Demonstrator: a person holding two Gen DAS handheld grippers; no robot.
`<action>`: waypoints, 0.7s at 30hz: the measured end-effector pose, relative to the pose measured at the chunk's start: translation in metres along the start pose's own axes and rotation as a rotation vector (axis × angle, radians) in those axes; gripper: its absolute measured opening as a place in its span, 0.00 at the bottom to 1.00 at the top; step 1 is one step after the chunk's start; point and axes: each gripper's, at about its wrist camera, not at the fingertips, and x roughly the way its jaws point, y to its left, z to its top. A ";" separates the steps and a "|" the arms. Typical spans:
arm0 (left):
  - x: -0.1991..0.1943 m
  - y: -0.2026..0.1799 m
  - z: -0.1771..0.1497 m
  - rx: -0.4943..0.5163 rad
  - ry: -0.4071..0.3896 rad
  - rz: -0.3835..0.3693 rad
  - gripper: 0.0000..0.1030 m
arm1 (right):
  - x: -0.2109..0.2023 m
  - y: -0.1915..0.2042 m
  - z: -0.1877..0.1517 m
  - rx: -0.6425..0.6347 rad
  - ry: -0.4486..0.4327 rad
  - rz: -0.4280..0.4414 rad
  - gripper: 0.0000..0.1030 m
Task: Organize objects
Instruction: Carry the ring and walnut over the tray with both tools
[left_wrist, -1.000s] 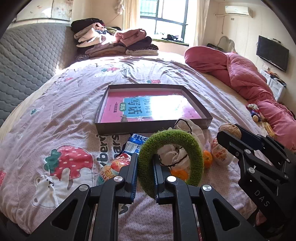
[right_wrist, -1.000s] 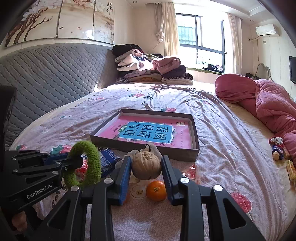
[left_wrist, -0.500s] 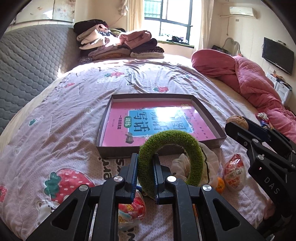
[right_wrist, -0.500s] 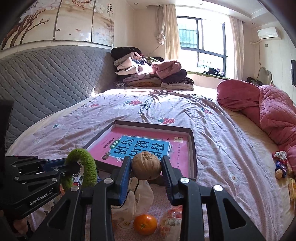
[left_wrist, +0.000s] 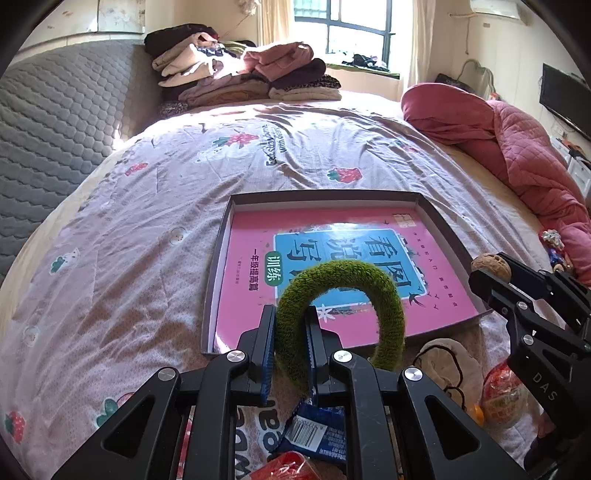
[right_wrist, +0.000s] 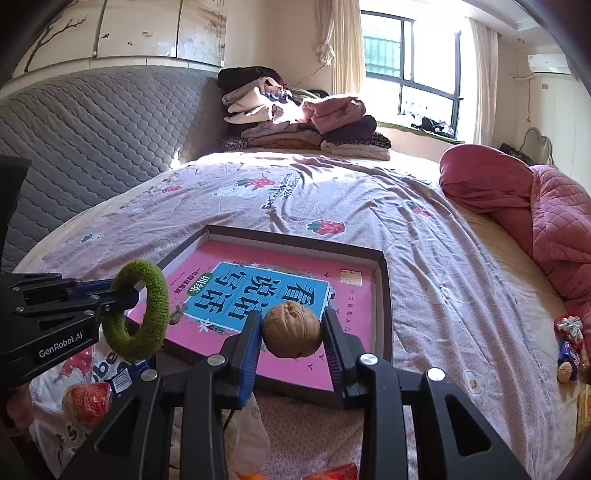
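- Green fuzzy ring (left_wrist: 340, 314): clamped at its left side by the left gripper (left_wrist: 290, 350), held above the near edge of the tray (left_wrist: 441, 225). Soft and light; it likely squashes under the pads.
- Walnut (right_wrist: 291, 334): pinched across its middle by the right gripper (right_wrist: 291, 339), over the tray's near right part. Hard, round, apt to slip; a centred grip suits it.

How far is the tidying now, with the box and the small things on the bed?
Done: only the pink book lies in the box. In hand: the left gripper is shut on the green ring and the right gripper is shut on the walnut, both over the box's near edge. Left: the blue packet, the red snack bags and the cloth pouch lie on the bedspread.
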 end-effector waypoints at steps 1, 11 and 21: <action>0.005 0.001 0.003 0.003 0.010 0.003 0.14 | 0.004 -0.001 0.001 -0.008 0.011 -0.003 0.32; 0.051 0.007 0.018 -0.011 0.127 -0.019 0.14 | 0.050 -0.008 0.002 -0.019 0.134 -0.002 0.32; 0.087 0.015 0.026 -0.015 0.224 -0.001 0.14 | 0.079 -0.015 0.003 -0.028 0.244 -0.029 0.32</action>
